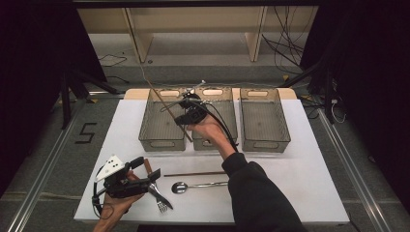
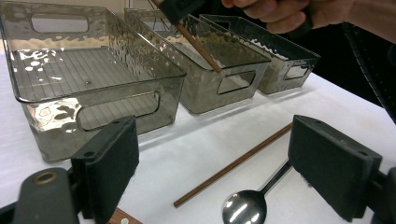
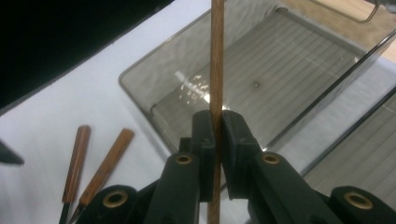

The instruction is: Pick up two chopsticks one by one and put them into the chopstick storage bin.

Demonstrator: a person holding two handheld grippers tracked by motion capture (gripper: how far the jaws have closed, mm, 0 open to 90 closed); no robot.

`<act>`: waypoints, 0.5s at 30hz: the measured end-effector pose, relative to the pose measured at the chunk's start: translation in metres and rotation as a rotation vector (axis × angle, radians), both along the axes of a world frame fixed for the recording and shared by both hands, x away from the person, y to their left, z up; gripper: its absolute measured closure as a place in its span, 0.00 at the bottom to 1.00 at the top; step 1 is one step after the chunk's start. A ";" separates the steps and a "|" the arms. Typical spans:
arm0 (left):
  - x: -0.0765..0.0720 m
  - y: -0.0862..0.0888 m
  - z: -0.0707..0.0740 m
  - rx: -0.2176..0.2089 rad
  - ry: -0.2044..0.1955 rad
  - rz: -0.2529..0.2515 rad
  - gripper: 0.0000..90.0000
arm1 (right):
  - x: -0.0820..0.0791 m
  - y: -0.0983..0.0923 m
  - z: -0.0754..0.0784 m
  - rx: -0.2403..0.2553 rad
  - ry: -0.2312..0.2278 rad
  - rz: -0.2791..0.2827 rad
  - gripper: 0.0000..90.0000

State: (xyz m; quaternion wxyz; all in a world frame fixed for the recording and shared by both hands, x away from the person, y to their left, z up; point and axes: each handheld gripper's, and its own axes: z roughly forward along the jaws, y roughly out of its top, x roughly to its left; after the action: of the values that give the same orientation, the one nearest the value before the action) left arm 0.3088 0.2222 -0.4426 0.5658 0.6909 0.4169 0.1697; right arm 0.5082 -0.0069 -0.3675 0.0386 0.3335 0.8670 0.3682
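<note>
Held chopstick [image 3: 216, 56]: thin, round, dark reddish-brown wood, plain, straight. Pinched between the pressed-together jaws of the right hand-held gripper [image 3: 215, 126], crossing them lengthwise. In the high view it slants over the left bin [image 1: 163, 121], upper end toward the far-left corner, lower end near the front rim between left and middle bins.

Bins: three clear smoky-grey plastic bins with cut-out handles, side by side at the far half of the white worktop [image 1: 309, 169]. Middle bin [image 1: 223, 108] partly covered by the right hand and its cable; right bin [image 1: 264, 118] stands apart.

Second chopstick [image 1: 194, 173] lies flat on the worktop in front of the bins; metal spoon [image 1: 186, 186] just beside it, nearer the person.

Left hand-held gripper [image 2: 212, 170]: jaws spread wide, nothing between them, low at the near-left corner.

Hard to make out: two wooden-handled utensils [image 3: 93, 172], heads cut off in the right gripper view; fork tines [image 1: 162, 205] half under the left hand-held gripper. Chopstick's upper tip runs off frame.
</note>
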 end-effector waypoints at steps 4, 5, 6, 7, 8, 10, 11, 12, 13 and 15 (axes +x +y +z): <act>0.000 0.000 0.000 -0.001 0.000 -0.001 0.17 | 0.008 0.007 0.003 0.026 0.004 -0.029 0.94; 0.000 0.000 0.000 -0.002 0.000 -0.001 0.17 | 0.008 0.007 0.003 0.026 0.004 -0.029 0.94; 0.000 0.001 0.000 -0.002 -0.001 -0.001 0.17 | 0.011 0.010 0.005 0.036 0.008 -0.042 0.94; 0.000 0.001 0.000 -0.002 -0.001 -0.001 0.17 | 0.011 0.010 0.005 0.036 0.008 -0.042 0.94; 0.000 0.001 0.000 -0.002 -0.001 -0.002 0.17 | 0.012 0.011 0.005 0.038 0.007 -0.047 0.94; 0.000 0.000 0.000 -0.005 -0.001 -0.001 0.17 | 0.014 0.015 0.005 0.047 0.013 -0.066 0.94; 0.000 0.000 0.000 -0.010 -0.002 0.001 0.17 | 0.015 0.016 0.004 0.048 0.010 -0.070 0.94; 0.000 0.000 0.000 -0.004 -0.003 -0.002 0.17 | 0.016 0.017 0.004 0.050 0.013 -0.075 0.94; 0.000 0.000 0.000 -0.003 -0.003 -0.002 0.18 | 0.017 0.018 0.004 0.048 0.012 -0.080 0.94; 0.000 0.000 0.000 -0.003 -0.002 -0.003 0.17 | 0.017 0.019 0.004 0.050 0.007 -0.083 0.94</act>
State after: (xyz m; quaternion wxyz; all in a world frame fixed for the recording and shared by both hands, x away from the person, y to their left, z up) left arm 0.3087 0.2226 -0.4422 0.5676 0.6904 0.4155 0.1690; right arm 0.5255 0.0120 -0.3640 0.0425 0.3714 0.8430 0.3867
